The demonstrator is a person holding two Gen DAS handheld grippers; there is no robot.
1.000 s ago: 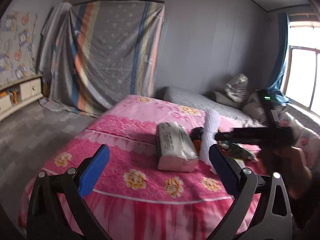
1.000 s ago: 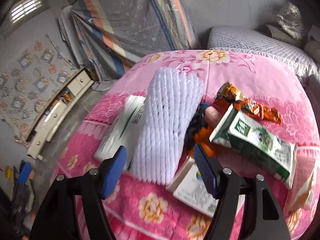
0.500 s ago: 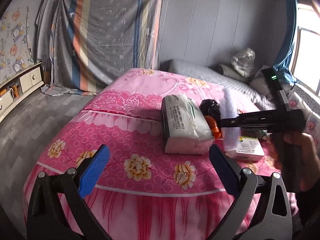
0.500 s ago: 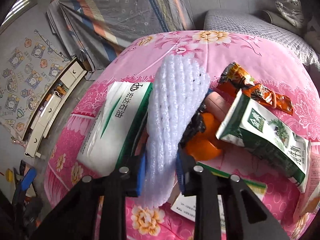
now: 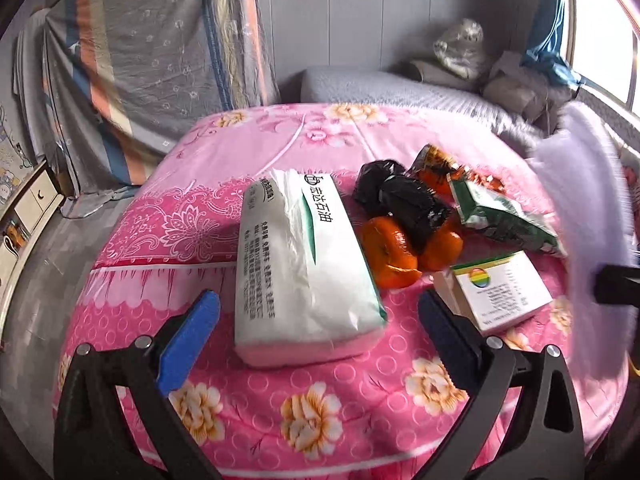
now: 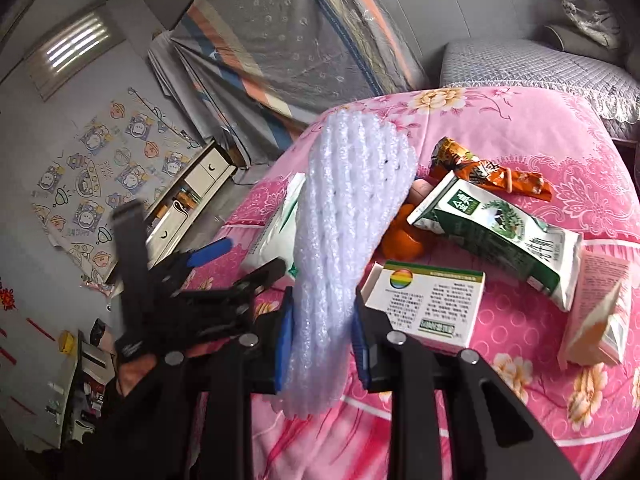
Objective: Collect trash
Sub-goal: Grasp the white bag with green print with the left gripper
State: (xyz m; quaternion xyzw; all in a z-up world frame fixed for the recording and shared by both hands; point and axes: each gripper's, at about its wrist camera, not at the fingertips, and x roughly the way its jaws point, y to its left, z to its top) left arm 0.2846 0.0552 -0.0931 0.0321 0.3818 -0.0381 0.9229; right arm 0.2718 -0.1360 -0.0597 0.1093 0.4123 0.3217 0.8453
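Observation:
My right gripper (image 6: 322, 330) is shut on a white foam net sleeve (image 6: 348, 216), lifted off the pink floral tablecloth (image 6: 520, 320); the sleeve (image 5: 592, 216) shows blurred at the right edge of the left wrist view. My left gripper (image 5: 316, 332) is open, its blue pads either side of the near end of a white tissue pack (image 5: 300, 264), not touching it. Behind the pack lie a crumpled black bag (image 5: 404, 196) on two oranges (image 5: 390, 252), a green-and-white milk carton (image 6: 496, 232), an orange snack wrapper (image 6: 492, 174) and a small white box (image 6: 432, 304).
A torn pink carton (image 6: 596, 320) lies at the table's right edge. A grey bed (image 5: 400, 88) with bags stands behind the table, a striped sheet (image 5: 160, 60) hangs on the wall, and a low cabinet (image 6: 192, 196) is at the left. The left gripper (image 6: 192, 280) shows beside the table.
My right gripper closed on the foam sleeve and lifted it off the pile toward the right. My left gripper moved in over the table toward the tissue pack and tilted down.

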